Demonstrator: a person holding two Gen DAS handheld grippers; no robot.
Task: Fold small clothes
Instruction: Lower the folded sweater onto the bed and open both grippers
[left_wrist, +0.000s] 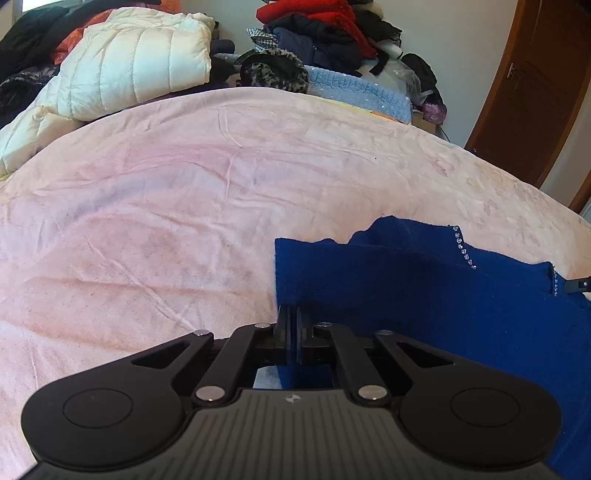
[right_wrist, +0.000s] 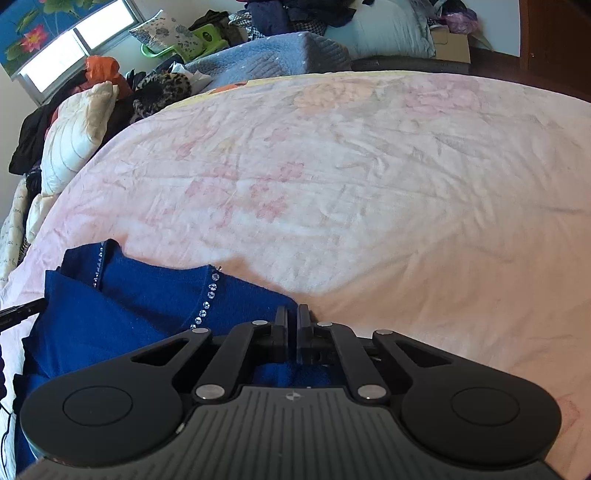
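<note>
A royal-blue knit garment (left_wrist: 424, 295) with rhinestone trim lies on the pink bedspread (left_wrist: 184, 206). My left gripper (left_wrist: 291, 314) is shut on the garment's left edge, with blue cloth pinched between its fingers. In the right wrist view the same garment (right_wrist: 140, 314) lies at lower left, and my right gripper (right_wrist: 291, 314) is shut on its right edge. The other gripper's tip shows at the garment's far side in each view (left_wrist: 578, 285) (right_wrist: 22, 312). The garment's near part is hidden under both gripper bodies.
A cream puffer jacket (left_wrist: 129, 62) lies at the bed's far left. Piled clothes (left_wrist: 321, 33) and a blue blanket (left_wrist: 362, 88) sit at the far end. A wooden door (left_wrist: 535, 92) stands to the right. The bedspread (right_wrist: 369, 177) spreads wide ahead.
</note>
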